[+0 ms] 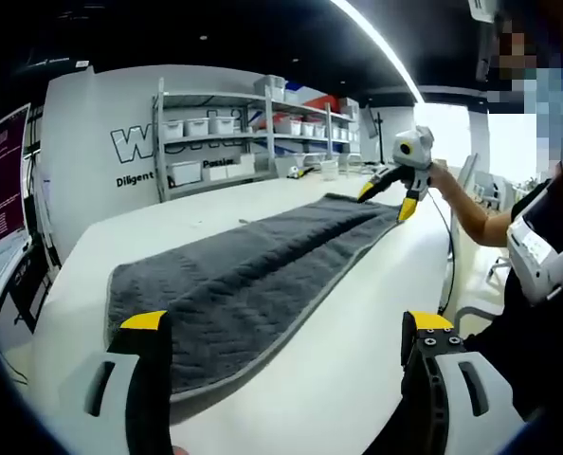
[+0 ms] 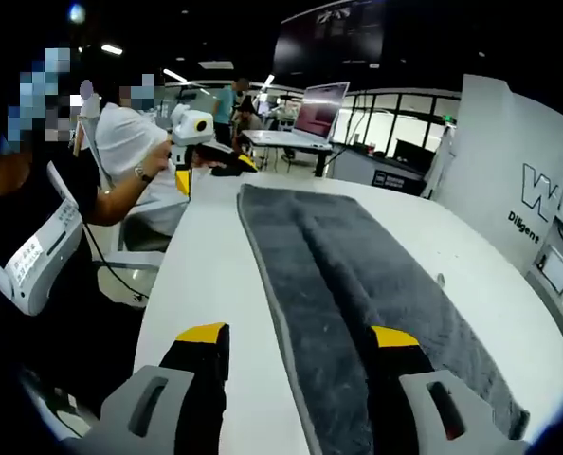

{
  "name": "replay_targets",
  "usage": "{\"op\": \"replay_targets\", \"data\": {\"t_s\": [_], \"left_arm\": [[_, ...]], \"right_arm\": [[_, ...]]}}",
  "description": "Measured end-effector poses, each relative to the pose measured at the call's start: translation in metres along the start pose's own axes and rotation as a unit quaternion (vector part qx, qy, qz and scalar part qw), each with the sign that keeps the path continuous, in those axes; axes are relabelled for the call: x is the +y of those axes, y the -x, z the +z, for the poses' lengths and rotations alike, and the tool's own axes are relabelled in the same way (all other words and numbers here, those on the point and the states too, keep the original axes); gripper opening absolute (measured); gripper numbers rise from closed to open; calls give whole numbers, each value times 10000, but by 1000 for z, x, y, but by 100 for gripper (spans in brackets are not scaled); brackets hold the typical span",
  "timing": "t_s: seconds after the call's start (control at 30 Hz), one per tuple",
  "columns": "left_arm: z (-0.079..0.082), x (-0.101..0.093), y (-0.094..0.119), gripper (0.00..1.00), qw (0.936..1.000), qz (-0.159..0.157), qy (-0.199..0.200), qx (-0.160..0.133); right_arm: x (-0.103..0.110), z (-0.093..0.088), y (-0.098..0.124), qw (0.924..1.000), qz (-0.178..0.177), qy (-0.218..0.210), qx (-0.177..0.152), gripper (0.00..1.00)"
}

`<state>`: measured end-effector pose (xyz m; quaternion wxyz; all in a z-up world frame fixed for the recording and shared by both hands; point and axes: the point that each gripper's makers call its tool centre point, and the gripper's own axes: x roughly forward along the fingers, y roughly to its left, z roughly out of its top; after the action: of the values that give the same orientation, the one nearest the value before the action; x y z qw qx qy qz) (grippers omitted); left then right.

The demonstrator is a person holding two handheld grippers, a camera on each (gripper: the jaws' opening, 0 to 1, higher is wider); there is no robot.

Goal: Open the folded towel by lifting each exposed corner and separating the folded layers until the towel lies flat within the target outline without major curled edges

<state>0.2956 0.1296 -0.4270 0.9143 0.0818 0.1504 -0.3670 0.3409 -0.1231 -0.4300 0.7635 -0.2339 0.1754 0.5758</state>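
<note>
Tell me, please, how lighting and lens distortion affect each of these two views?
Left gripper view: a bright ceiling strip light glares, the window behind looks washed out, and the table edge bows. Right gripper view: dimmer ceiling, the grey towel evenly lit, straight lines curving outward.

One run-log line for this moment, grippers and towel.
left gripper: open, at near end | right gripper: open, at opposite end | grey terry towel: long strip, folded lengthwise, on white table

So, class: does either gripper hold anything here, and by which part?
Nothing is held. The left gripper and right gripper both stand open at opposite ends of the gray towel.
</note>
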Motion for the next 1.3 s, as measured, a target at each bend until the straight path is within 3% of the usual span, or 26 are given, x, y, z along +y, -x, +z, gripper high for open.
{"op": "replay_targets", "data": {"t_s": [0.17, 0.53, 0.87, 1.3], "left_arm": [[-1, -1, 0, 99, 10000, -1, 33, 0], [0, -7, 0, 98, 10000, -47, 64, -36], [-3, -6, -1, 96, 10000, -30, 8, 9], [-7, -1, -1, 96, 10000, 18, 69, 66]], "right_arm": [[9, 2, -23, 9996, 256, 70, 52, 43], [21, -23, -63, 9967, 586, 183, 535, 27], [12, -30, -70, 9965, 553, 239, 588, 6], [29, -29, -66, 9947, 879, -38, 536, 3]]}}
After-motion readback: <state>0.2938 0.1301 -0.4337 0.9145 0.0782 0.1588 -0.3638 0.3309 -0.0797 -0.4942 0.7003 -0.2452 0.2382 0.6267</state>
